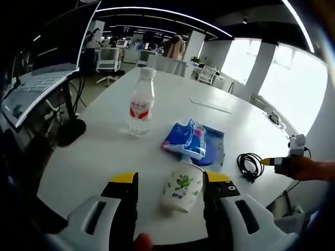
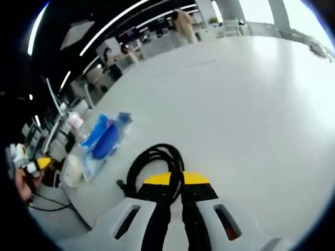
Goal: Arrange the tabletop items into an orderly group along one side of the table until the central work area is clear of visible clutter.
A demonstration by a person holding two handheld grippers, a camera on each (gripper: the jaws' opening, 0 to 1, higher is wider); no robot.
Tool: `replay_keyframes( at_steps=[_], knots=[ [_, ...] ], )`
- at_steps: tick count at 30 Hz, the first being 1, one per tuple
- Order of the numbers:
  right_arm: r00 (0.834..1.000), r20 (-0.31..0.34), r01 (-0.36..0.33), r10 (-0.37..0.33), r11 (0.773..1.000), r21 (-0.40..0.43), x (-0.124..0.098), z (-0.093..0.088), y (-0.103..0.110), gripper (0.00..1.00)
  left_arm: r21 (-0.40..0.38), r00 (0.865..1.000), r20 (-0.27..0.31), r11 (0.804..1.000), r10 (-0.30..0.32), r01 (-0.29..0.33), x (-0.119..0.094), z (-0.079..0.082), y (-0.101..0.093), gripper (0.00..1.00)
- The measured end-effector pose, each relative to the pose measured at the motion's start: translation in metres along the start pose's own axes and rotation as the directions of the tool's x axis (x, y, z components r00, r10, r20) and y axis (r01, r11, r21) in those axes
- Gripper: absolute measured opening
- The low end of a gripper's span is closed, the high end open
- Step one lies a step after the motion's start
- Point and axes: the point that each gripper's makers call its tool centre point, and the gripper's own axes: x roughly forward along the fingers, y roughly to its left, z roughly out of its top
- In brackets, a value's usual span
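Your left gripper (image 1: pixel 170 191) stands spread around the frog-print paper cup (image 1: pixel 181 193) near the white table's (image 1: pixel 104 151) edge, jaws not gripping it. Your right gripper (image 2: pixel 176 184) is clamped on the coiled black cable (image 2: pixel 155 163), beside the blue wipes packet (image 2: pixel 104 138). Behind the cup stands a water bottle (image 1: pixel 141 102).

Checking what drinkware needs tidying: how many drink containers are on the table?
2. A clear water bottle stands upright mid-table; a white frog-print cup sits between the open jaws of the left gripper. Others may lie out of view.

White table (image 1: pixel 104 151) bears bottle (image 1: pixel 142 103), cup (image 1: pixel 181 190), blue packet (image 1: pixel 187 139), seemingly coiled cable (image 1: pixel 249 166).
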Motion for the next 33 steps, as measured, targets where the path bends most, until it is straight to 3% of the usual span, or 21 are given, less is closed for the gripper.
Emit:
replay_keyframes(
  at_steps=[10, 20, 33],
  knots=[
    [1.000, -0.009, 0.004, -0.004, 1.000, 0.023, -0.006, -0.006, -0.004, 0.04, -0.006, 1.000, -0.002, 1.000, -0.002, 0.002, 0.002, 0.000, -0.004, 0.49],
    [1.000, -0.008, 0.018, -0.017, 0.998, 0.059, -0.014, -0.008, -0.014, 0.15, -0.006, 1.000, -0.015, 1.000, 0.009, -0.009, 0.001, -0.006, -0.001, 0.49],
    [1.000, 0.015, 0.024, -0.025, 0.998, 0.053, -0.016, 0.009, -0.017, 0.12, -0.028, 1.000, -0.011, 0.999, 0.017, -0.017, 0.001, -0.006, 0.003, 0.49]
  ],
)
